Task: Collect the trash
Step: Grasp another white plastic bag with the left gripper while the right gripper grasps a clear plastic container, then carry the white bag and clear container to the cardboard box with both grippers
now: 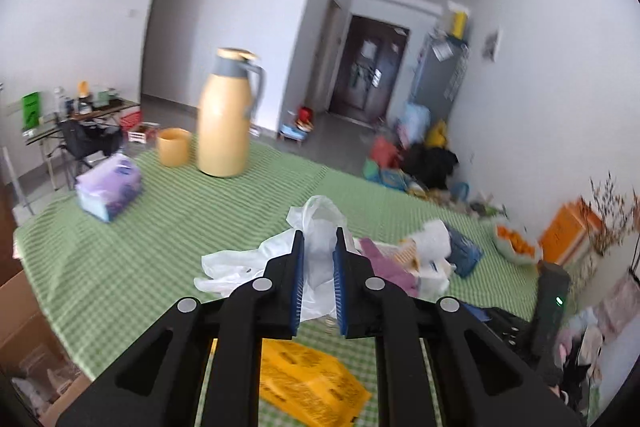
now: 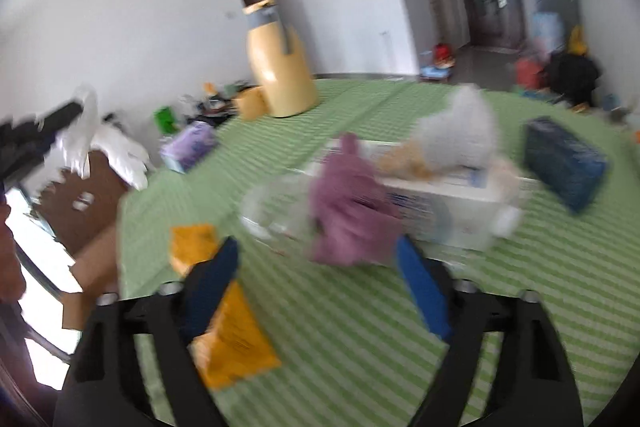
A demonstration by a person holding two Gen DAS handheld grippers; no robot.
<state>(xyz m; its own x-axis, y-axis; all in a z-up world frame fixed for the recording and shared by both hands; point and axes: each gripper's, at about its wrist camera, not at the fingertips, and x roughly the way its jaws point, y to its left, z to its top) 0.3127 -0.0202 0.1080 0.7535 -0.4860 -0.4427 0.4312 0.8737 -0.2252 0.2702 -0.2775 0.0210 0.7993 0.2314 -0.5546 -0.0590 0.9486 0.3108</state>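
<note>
Green checked tablecloth (image 1: 168,259) under scattered trash, white-walled room behind.

Right gripper (image 2: 316,283) jaws apart over green cloth (image 2: 360,347) — purple wrapper (image 2: 348,203) ahead

From my left wrist view: jug (image 1: 227,115) stands at the far side of the table (image 1: 168,227), cup (image 1: 173,146) just left of it, tissue pack (image 1: 109,187) nearer and further left. Plastic bag (image 1: 316,251) sits between the left gripper (image 1: 319,247) pads. Wrapper (image 1: 308,379) lies on the table below the gripper. Crumpled cloth (image 1: 384,263) and cartons lie right of the bag.
</note>
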